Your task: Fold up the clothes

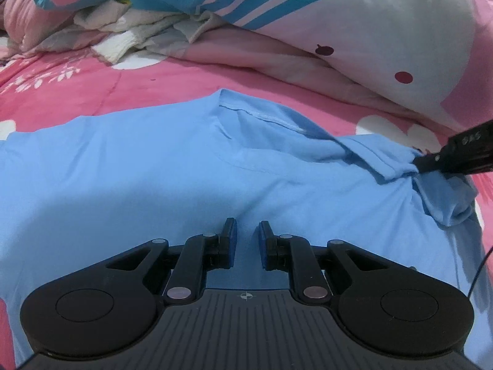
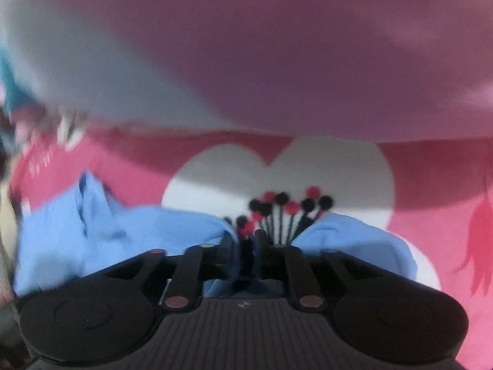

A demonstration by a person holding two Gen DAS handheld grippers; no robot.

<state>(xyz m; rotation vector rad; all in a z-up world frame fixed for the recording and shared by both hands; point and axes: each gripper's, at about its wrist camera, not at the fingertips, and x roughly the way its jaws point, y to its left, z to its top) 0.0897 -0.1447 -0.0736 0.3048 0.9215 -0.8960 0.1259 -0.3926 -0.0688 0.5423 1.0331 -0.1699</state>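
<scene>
With the light blue cotton T-shirt spread on the pink floral bed sheet, the right tongs, pinched on its bunched sleeve, should draw it inward smoothly while the left tongs, narrowly parted and empty, hover above the body.

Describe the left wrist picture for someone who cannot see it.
A light blue T-shirt lies spread on a pink flowered bedsheet. The left gripper hovers over it, jaws slightly apart and empty, while the right gripper pinches the bunched sleeve at the right edge.
</scene>
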